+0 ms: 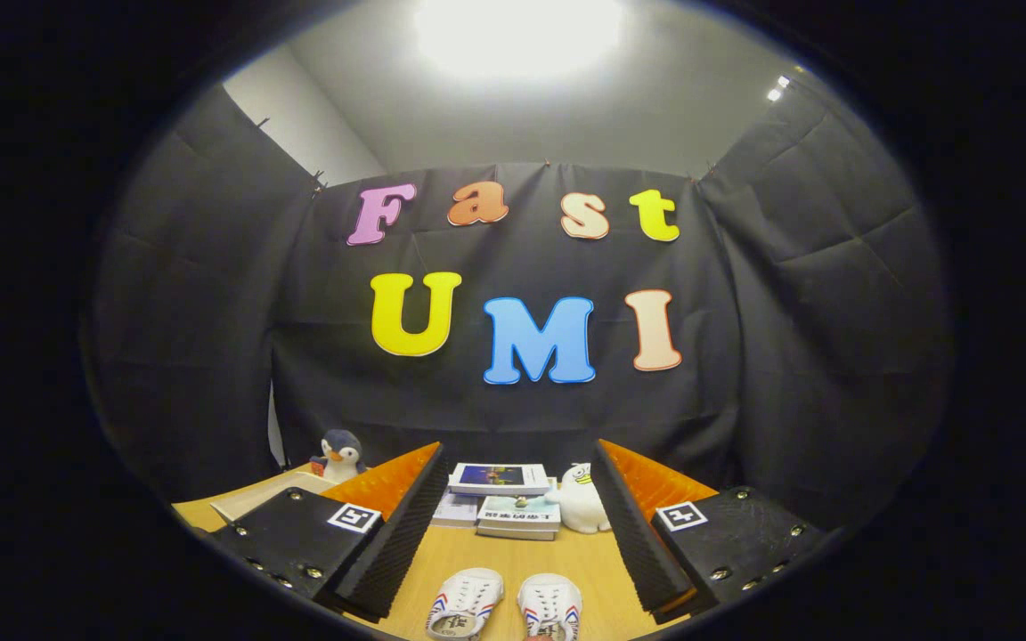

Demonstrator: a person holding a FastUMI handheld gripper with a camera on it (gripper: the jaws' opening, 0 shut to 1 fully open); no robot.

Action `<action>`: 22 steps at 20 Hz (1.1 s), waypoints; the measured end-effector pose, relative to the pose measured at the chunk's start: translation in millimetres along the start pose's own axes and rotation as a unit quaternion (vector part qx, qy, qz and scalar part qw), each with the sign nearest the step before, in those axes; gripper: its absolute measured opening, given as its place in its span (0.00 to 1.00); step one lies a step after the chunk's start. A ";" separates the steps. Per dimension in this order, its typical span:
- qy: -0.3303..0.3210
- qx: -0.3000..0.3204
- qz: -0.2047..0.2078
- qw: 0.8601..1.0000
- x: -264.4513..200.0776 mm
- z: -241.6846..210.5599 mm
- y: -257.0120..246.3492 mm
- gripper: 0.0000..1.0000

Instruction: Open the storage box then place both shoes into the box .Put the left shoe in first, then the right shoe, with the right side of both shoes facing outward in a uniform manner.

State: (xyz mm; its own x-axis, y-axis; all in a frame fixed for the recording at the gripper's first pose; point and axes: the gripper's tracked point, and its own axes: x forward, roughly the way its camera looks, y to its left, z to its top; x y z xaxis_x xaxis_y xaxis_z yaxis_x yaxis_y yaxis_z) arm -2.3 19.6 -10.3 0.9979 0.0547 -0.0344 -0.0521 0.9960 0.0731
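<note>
- The gripper [513, 534] hangs above the table [513, 556], its fingers spread wide apart, holding nothing.
- Two white shoes [504, 605] lie side by side between the fingers.
- Books [504, 503] and a white plush toy [582, 499] sit beyond them.

Shoes [504, 605] side by side between spread jaws; books [506, 503] beyond.

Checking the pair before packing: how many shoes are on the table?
2. Left shoe and right shoe lie side by side between the open gripper's fingers, nearer than the books. Their near ends are cut off.
</note>
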 end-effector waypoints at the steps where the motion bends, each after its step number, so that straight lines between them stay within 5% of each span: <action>1: 0.008 0.011 0.005 1.000 1.9 -3.7 1.0 0.97; 11: 0.111 0.143 0.082 0.980 14.1 -53.4 50.3 0.98; 17: 0.184 0.226 0.151 0.945 13.1 -90.3 95.2 0.99; 22: 0.235 0.284 0.169 0.914 12.9 -120.3 116.4 0.96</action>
State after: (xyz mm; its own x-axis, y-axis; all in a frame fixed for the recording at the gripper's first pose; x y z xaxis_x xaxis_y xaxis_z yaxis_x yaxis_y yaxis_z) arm 0.0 144.8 -122.2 0.7946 0.5106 -0.3284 -0.1932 0.7255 0.6605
